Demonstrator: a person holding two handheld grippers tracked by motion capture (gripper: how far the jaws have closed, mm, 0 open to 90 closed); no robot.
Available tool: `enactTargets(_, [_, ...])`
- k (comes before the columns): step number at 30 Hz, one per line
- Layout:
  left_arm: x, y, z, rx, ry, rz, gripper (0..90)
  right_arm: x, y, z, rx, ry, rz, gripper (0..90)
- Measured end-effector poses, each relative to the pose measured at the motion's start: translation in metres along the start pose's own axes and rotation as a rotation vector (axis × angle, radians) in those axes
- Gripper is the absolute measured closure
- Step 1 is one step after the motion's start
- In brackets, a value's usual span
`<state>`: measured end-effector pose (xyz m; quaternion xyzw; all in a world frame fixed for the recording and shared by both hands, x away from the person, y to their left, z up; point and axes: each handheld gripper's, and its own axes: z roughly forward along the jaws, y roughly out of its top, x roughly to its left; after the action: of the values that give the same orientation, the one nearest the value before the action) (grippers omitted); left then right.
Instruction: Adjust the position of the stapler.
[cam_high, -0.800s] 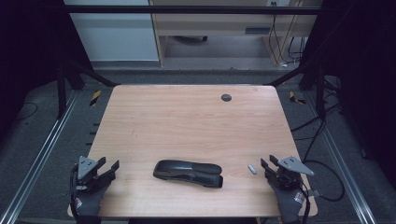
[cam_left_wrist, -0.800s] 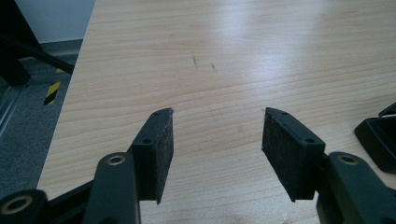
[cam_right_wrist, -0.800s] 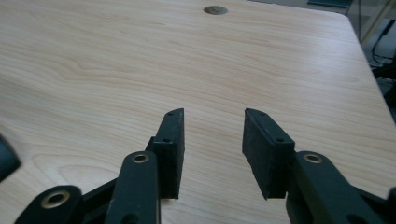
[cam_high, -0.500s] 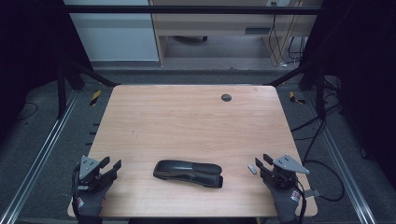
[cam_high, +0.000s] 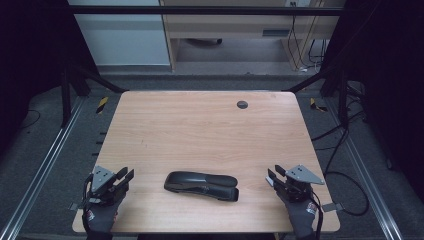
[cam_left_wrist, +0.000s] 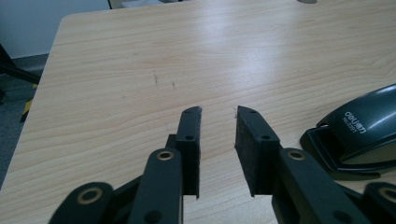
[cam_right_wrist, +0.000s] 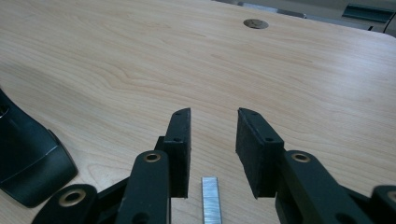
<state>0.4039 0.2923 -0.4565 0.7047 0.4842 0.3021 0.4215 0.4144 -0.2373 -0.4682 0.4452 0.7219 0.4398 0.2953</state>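
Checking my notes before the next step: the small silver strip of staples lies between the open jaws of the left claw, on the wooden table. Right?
Not quite. The small silver strip of staples lies between the open jaws of the right claw, not the left, on the wooden table. The right gripper view shows it.

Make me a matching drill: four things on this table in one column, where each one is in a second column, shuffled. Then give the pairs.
Things:
1. stapler
2. strip of staples
3. round grommet
4. left gripper

Places:
A. far side of the table
B. near left corner, fingers apart on nothing
C. near edge, lying midway between both grippers
D. flat between the right gripper's open fingers

Pairs: 1-C, 2-D, 3-A, 4-B
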Motion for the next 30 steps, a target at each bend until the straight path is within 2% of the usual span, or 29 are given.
enactTargets(1, [-0.002,0.001,0.001,0.000,-0.002,-0.010,71.9,0.001,0.000,0.001,0.005,0.005,0.004,66.4])
enactTargets(6, [-0.005,0.004,0.005,0.004,-0.016,-0.005,78.3,0.002,-0.001,0.006,0.023,0.008,-0.001,66.7])
enactTargets(14, [-0.013,0.015,0.012,0.000,-0.036,0.017,85.6,0.004,-0.001,0.007,0.022,0.008,0.000,67.1])
enactTargets(24, [-0.026,0.035,0.024,-0.028,-0.063,0.028,87.7,0.004,0.000,0.008,0.020,0.010,0.002,69.5])
enactTargets(30, [-0.036,0.043,0.031,-0.034,-0.076,0.050,89.1,0.004,0.000,0.009,0.020,0.009,0.000,70.0])
